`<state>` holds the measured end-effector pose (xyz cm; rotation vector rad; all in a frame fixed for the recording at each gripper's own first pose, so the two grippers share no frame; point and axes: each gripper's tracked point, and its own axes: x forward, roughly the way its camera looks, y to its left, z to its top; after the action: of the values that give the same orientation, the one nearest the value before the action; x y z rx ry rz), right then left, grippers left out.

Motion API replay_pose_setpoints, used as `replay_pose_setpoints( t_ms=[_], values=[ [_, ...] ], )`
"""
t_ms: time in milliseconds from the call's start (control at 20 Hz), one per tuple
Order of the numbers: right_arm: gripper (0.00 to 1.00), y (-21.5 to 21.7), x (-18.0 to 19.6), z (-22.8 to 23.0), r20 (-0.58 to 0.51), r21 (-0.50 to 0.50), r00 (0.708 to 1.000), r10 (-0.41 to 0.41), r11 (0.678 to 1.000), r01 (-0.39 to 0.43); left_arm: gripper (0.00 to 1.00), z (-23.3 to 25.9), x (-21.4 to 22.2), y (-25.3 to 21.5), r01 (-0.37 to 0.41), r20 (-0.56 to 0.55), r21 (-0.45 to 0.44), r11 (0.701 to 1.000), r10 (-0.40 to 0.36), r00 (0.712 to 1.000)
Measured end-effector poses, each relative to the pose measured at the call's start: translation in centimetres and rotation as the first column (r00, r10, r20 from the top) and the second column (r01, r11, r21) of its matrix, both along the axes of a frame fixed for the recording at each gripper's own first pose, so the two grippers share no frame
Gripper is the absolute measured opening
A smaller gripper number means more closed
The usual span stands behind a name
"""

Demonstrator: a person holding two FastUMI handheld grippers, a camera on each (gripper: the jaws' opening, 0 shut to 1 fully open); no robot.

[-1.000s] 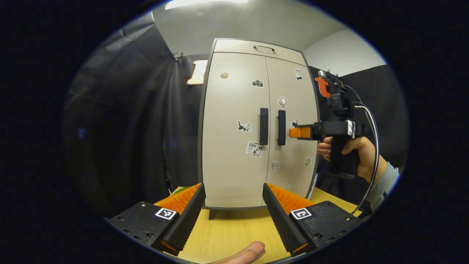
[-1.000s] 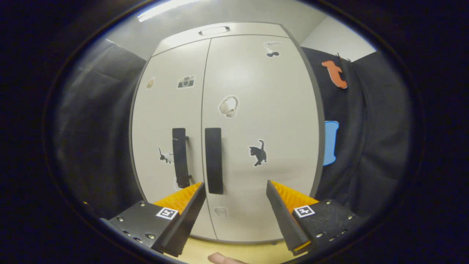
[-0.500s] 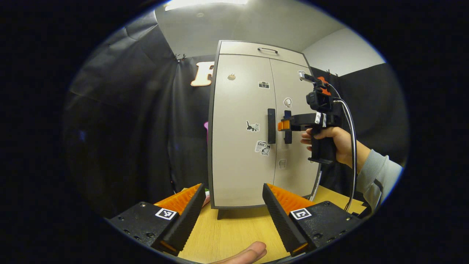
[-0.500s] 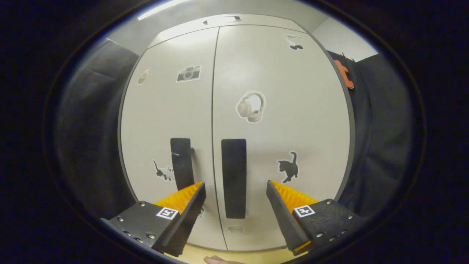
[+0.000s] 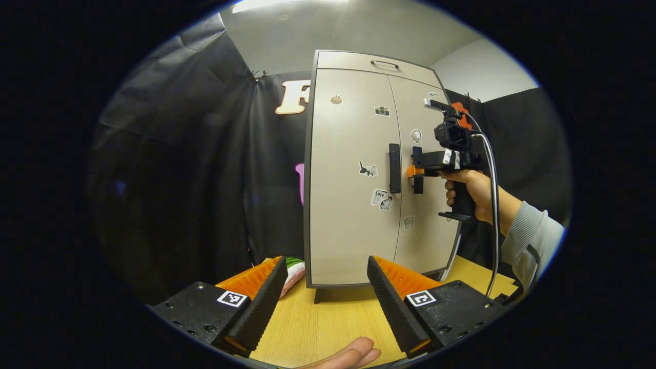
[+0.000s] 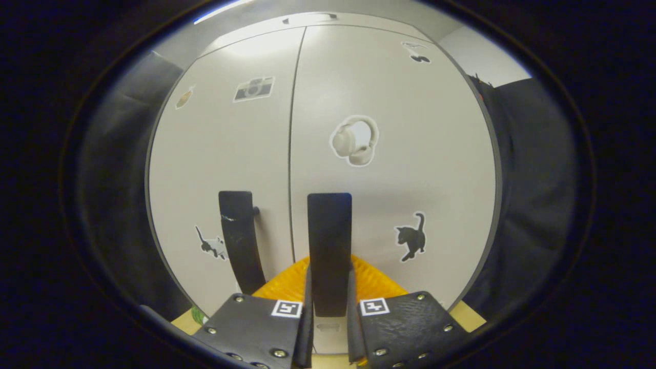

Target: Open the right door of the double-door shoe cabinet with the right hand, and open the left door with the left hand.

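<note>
While the left gripper (image 5: 324, 287) is hanging released over the table (image 5: 328, 323), the right gripper (image 6: 328, 312) is clamping the right door's handle (image 6: 329, 241).

One sticker (image 5: 382, 199) on the left door (image 5: 348, 174) of the shoe cabinet (image 5: 376, 169) carried the word "Love" in the left gripper view. The fiducial marker squares on the gripper fingers held patterns, not words. No other writing could be read on the cabinet.
</note>
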<state>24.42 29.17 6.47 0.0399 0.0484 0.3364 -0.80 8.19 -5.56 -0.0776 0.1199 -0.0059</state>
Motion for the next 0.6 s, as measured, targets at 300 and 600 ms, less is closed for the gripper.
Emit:
replay_pose_setpoints(
  t_ms=[300, 600],
  values=[
    [0.16, -1.3, -2.6, 0.2, -0.008, 0.056, 0.996, 0.09, 0.994, -0.09, 0.97, 1.1, -0.7, -0.2, -0.014, 0.016, 0.016, 1.0, 0.013, 1.0],
    [0.15, -3.4, -4.8, 0.4, -0.032, 0.035, 0.989, 0.144, 0.989, -0.143, 0.97, 1.3, -1.5, -2.6, 0.031, 0.003, 0.001, 1.0, -0.031, 1.0]
  ],
)
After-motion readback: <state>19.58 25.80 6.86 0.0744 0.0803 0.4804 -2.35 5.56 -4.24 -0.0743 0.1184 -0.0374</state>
